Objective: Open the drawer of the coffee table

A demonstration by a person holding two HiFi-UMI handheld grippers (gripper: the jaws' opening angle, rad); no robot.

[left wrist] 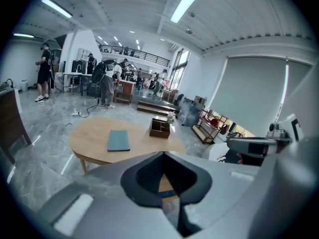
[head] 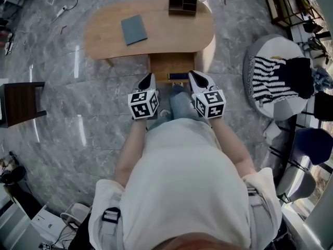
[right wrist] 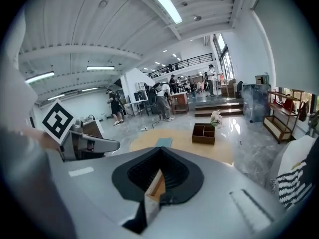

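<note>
The coffee table point(head: 156, 35) is light honey-coloured wood, and its drawer point(head: 166, 65) is the same wood with a small blue strip point(head: 178, 76) at its near edge. On the tabletop lie a slate blue book point(head: 134, 29) and, at the far right, a dark brown box point(head: 182, 3). The floor point(head: 78, 124) is grey marble with pale veins. The left gripper point(head: 151, 77) and right gripper point(head: 193, 75) are white with black inner pads; each carries a cube point(head: 143, 104) patterned in black and white squares. The person's shirt point(head: 182, 181) is white, the jeans point(head: 182, 105) blue. At the right, a cloth point(head: 273, 79) has black and white stripes. At the left stands a dark brown chair point(head: 18, 103).
</note>
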